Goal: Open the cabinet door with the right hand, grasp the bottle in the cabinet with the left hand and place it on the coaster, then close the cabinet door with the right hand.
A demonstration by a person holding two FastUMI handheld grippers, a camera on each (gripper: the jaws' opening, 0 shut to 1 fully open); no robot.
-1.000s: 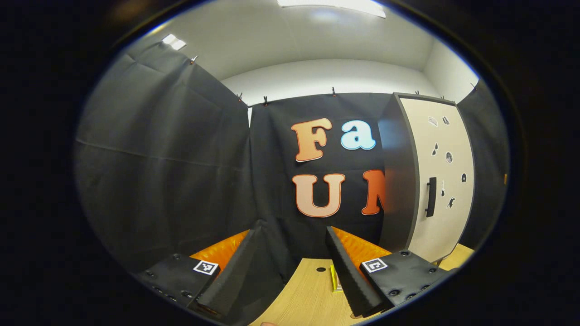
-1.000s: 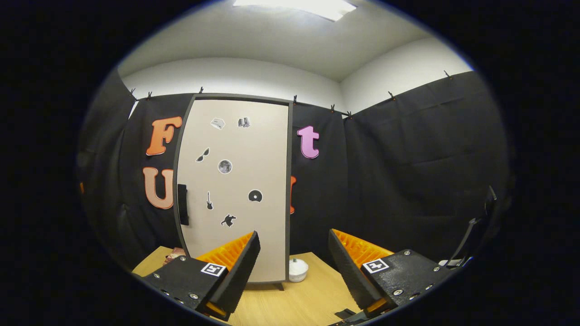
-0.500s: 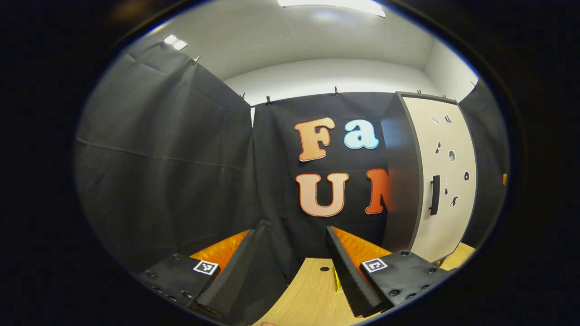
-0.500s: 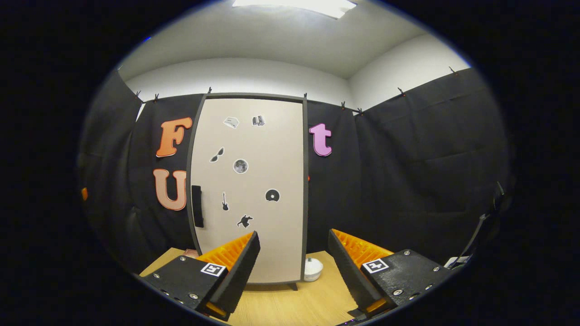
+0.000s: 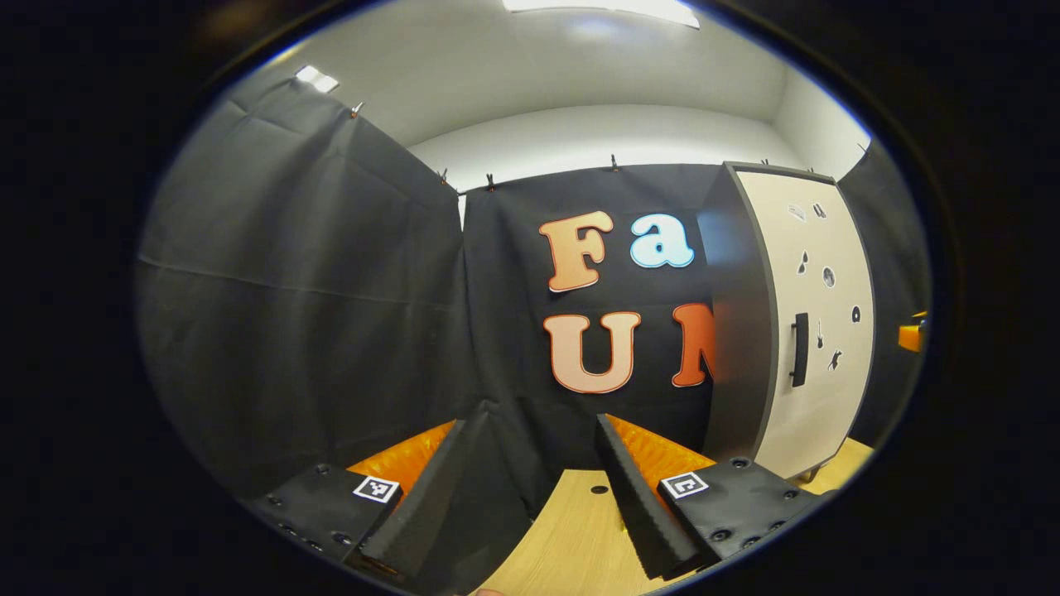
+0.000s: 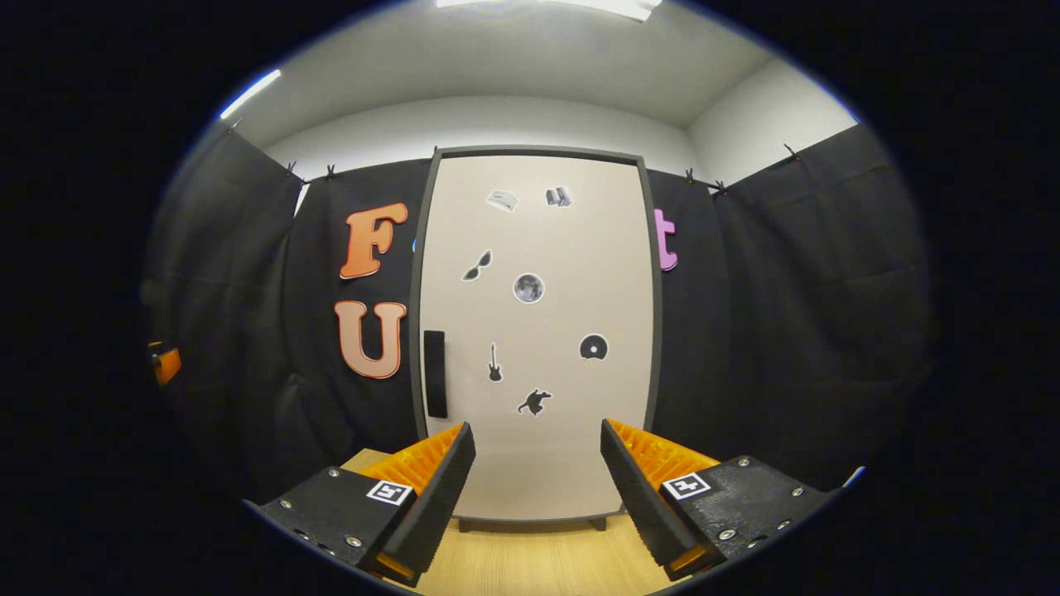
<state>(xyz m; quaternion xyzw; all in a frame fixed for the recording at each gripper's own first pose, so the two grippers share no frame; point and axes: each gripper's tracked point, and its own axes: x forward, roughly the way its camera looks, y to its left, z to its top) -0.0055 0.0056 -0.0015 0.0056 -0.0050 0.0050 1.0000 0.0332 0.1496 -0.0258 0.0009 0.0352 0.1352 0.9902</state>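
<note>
While the cabinet [image 6: 534,331] stands shut on the worktop [image 6: 538,559], the right tool [image 6: 537,488] faces its door [image 6: 538,248] squarely, fingers spread wide with nothing between them. Ahead of this tool the door's pale panel spans the gap between the fingers and rises above them; the dark handle [image 6: 435,373] sits up and to the left of the left finger [image 6: 431,488], apart from it. Small dark stickers [image 6: 527,287] dot the panel above the tool. The bottle is behind the closed door and cannot be seen. At the far left edge of the right gripper view a small piece of the other tool appears, too little to tell its state from there. In the left gripper view, the left tool [image 5: 530,497] is likewise wide and holds nothing, pointing at the cloth wall [image 5: 331,290]. From this tool the cabinet [image 5: 787,323] stands ahead and well to the right, seen at an angle so that its dark side [image 5: 733,331] and the door with its handle [image 5: 799,349] both show. Worktop [image 5: 571,538] lies below and between the fingers, with a small round hole [image 5: 598,489] just beside the right finger [image 5: 638,497].
</note>
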